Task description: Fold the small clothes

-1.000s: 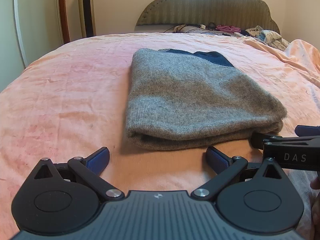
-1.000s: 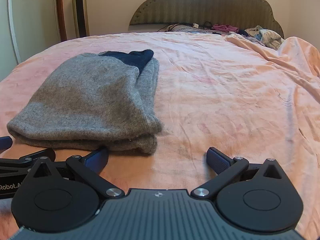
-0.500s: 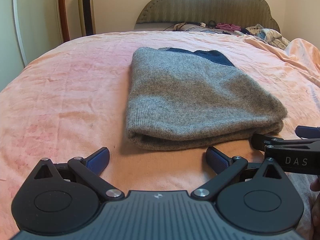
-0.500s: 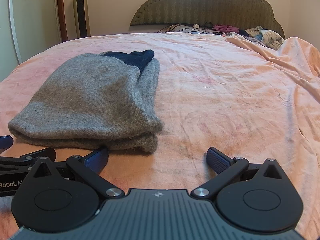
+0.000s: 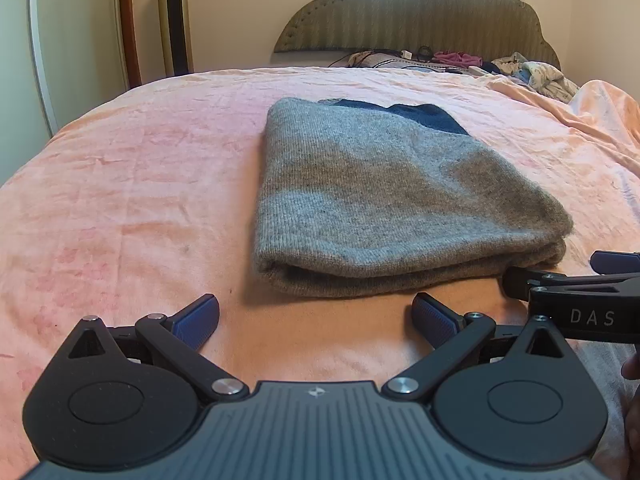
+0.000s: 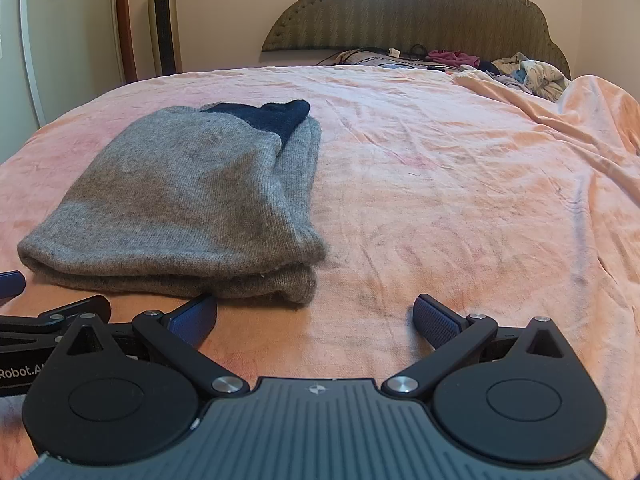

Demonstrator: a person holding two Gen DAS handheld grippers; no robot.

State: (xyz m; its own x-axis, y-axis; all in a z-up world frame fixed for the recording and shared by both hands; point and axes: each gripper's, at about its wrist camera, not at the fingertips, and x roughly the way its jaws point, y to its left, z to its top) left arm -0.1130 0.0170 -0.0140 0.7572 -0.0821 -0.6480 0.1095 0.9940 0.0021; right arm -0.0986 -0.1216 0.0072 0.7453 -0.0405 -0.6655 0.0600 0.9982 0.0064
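Note:
A grey knit sweater (image 5: 384,200) with a dark blue part at its far end lies folded on the pink bed sheet (image 5: 140,200). It also shows in the right wrist view (image 6: 188,208), to the left. My left gripper (image 5: 316,316) is open and empty, just short of the sweater's near folded edge. My right gripper (image 6: 316,316) is open and empty, beside the sweater's near right corner. Part of the right gripper (image 5: 576,300) shows at the right edge of the left wrist view.
A padded headboard (image 5: 420,12) stands at the far end, with a heap of loose clothes (image 5: 532,76) and cables in front of it. A tall tower heater (image 5: 174,16) stands by the wall at the left. The sheet bunches up at the right (image 6: 592,120).
Both grippers have stayed open and nearly still. The views have shifted only slightly; the sweater has not moved.

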